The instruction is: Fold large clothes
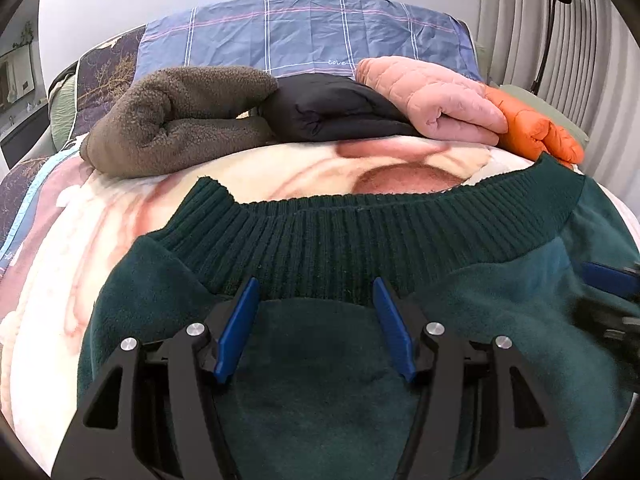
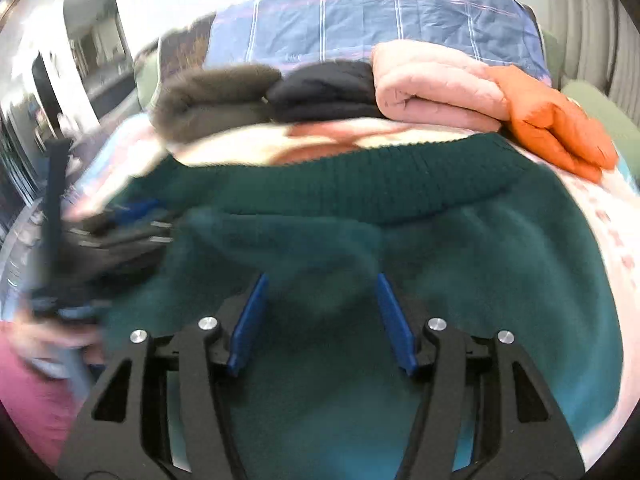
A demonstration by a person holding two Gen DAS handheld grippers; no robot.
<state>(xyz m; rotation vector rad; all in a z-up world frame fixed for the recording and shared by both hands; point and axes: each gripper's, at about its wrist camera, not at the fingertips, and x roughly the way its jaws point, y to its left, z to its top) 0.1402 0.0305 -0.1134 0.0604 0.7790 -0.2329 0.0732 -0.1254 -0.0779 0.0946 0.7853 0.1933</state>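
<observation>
Under both grippers — green sweater | jaws spread, empty

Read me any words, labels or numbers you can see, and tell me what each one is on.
"love": small white stitched script on the blue plaid quilt, just behind the black jacket.
Same spot in the right wrist view: a mark is there but too blurred to read.
Pale marks on the blanket edge at far left: too small to read.
No readable label on the green sweater.
</observation>
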